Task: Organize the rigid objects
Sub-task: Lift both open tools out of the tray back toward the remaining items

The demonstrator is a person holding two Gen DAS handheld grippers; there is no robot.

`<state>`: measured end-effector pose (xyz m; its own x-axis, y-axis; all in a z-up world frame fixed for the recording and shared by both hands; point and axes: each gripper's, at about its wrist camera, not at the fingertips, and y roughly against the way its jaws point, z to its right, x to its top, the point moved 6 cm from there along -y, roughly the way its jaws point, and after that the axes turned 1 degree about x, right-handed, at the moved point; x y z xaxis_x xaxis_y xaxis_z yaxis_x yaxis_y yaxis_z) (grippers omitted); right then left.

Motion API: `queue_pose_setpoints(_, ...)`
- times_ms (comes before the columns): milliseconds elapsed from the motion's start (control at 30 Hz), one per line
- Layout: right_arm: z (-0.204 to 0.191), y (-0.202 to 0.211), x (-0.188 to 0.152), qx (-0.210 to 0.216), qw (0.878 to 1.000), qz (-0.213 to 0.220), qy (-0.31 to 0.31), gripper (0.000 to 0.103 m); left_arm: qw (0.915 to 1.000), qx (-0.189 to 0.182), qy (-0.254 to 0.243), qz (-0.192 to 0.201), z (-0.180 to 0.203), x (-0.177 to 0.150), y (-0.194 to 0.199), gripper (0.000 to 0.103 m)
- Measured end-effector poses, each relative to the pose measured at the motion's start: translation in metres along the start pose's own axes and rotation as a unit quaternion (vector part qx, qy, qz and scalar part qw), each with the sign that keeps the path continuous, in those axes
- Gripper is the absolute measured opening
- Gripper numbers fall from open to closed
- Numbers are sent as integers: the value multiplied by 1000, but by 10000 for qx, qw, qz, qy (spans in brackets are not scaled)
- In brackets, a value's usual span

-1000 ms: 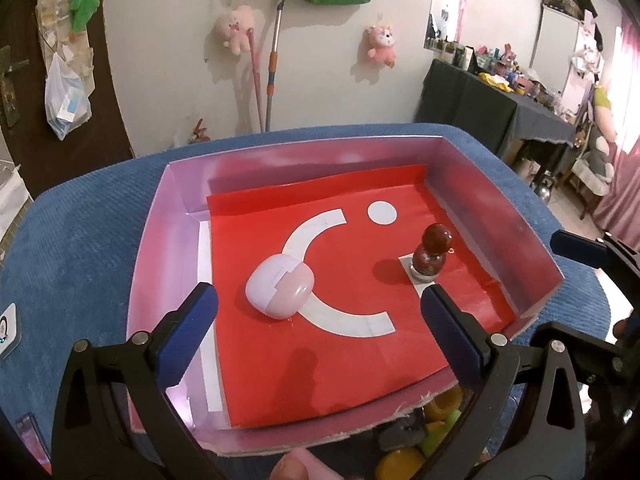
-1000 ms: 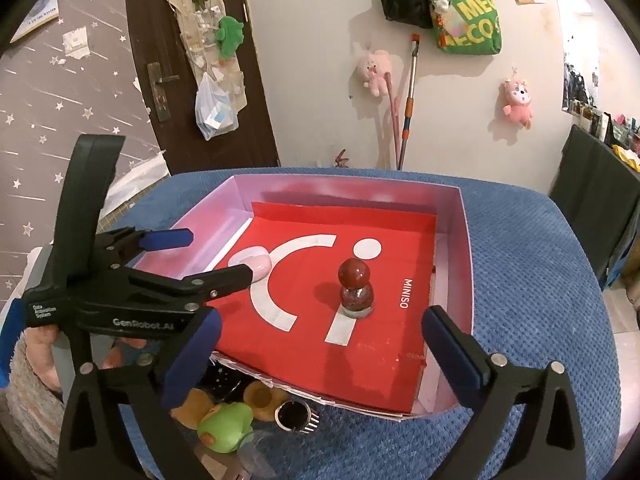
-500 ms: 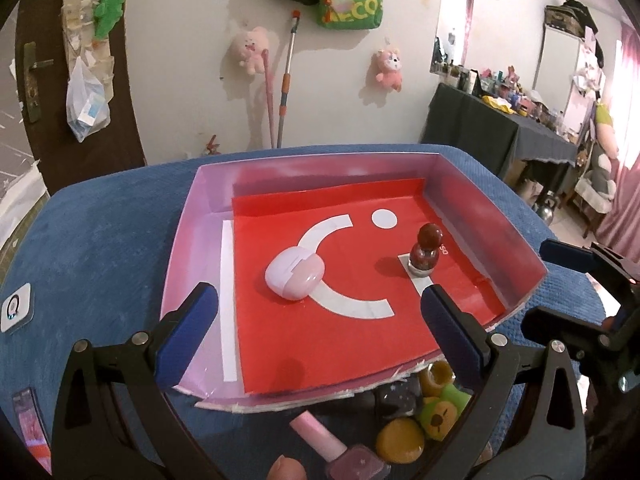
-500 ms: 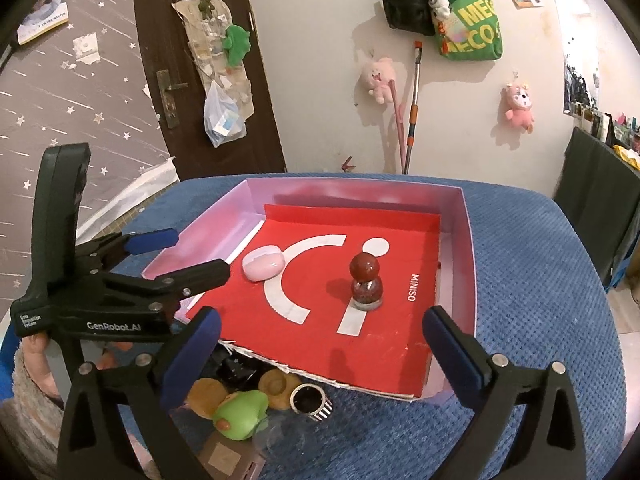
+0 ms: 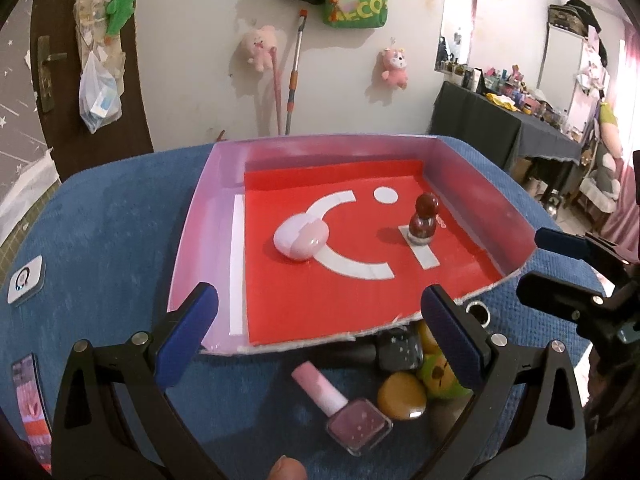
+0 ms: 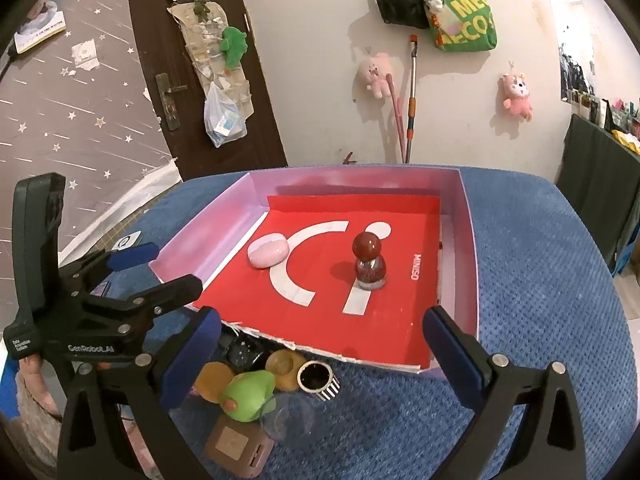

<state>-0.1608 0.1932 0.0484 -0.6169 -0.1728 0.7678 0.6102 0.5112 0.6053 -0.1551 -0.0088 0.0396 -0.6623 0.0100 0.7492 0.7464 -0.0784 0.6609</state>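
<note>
A shallow pink box with a red liner lies on the blue table. Inside it rest a pale pink oval case and a dark red round-topped bottle. In front of the box's near edge lies a heap of small items: a pink nail polish bottle, a yellow-brown disc, a green toy, a black square case, a metal ring and a brown cube. My left gripper and right gripper are both open, empty, above the heap.
A white card and a patterned strip lie on the table at the left. A clear dome sits beside the green toy. A dark cluttered table stands at the far right; a door is behind.
Both grippers have pulled back toward me and away from the box, bringing the heap of small items in front of the box into view. Nothing in the box moved.
</note>
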Motion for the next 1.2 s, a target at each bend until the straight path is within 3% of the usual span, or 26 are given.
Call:
queue_pose_setpoints(900,-15,13,-43,-364,9992,30,190,103,9991,-80,-141,-393,15,-56,15,103)
queue_pose_setpoints(1200,-24,14,-55,-437,9985,-22,342,103,9982,-345,-116,-484,22,-69,16,103)
